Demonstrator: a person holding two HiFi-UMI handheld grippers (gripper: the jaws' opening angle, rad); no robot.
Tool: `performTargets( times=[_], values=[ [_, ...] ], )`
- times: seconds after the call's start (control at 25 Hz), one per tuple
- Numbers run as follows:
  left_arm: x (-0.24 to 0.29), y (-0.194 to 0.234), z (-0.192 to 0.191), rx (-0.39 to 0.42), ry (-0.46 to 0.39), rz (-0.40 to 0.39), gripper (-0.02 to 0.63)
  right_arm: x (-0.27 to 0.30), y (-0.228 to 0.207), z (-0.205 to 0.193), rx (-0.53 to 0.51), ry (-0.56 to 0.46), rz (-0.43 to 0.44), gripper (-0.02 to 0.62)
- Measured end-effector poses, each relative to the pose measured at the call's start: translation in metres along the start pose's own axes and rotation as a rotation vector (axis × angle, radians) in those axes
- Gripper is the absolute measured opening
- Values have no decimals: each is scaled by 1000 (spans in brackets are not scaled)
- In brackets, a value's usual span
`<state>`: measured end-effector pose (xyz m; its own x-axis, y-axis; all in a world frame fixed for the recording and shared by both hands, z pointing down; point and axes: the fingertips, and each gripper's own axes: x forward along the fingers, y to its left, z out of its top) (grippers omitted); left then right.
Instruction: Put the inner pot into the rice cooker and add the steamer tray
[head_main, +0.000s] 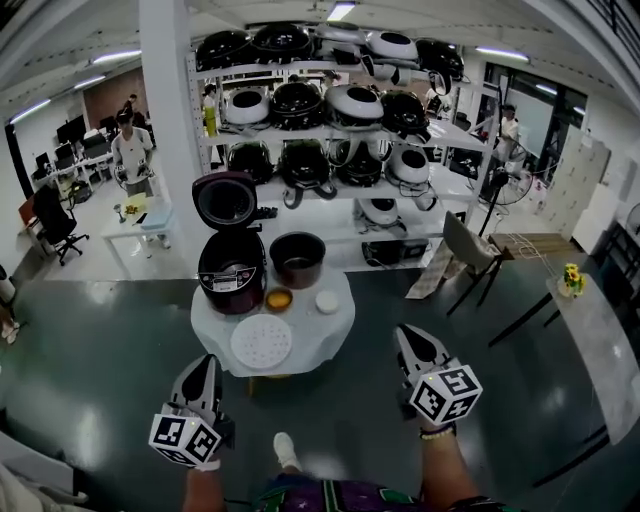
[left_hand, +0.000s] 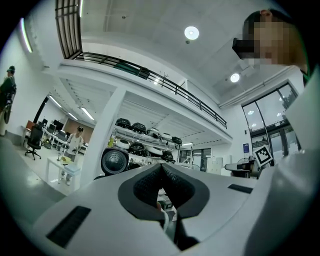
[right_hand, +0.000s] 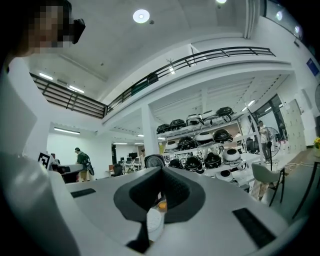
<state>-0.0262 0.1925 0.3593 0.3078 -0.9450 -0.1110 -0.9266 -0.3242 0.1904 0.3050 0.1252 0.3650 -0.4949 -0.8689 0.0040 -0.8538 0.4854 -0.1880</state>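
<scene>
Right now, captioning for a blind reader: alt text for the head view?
A white table holds an open rice cooker, the inner pot beside it and the steamer tray in front. The left gripper and right gripper, both shut, point toward it.

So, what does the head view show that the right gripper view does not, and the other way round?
Only the head view shows the whole round table from above: the inner pot beside the open rice cooker, the steamer tray in front, and the left gripper and right gripper, both apart from the table. Only the right gripper view shows the mezzanine railing, the round ceiling lamp, and that gripper's jaws closed together on nothing. Both show the shelves of rice cookers and the open cooker's raised lid.
</scene>
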Motion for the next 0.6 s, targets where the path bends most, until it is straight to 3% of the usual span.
performTargets(
  times=[0.6],
  values=[
    [168, 155, 35, -5, 24, -39, 21, 240, 7, 42, -27, 6, 2, 6]
  ],
)
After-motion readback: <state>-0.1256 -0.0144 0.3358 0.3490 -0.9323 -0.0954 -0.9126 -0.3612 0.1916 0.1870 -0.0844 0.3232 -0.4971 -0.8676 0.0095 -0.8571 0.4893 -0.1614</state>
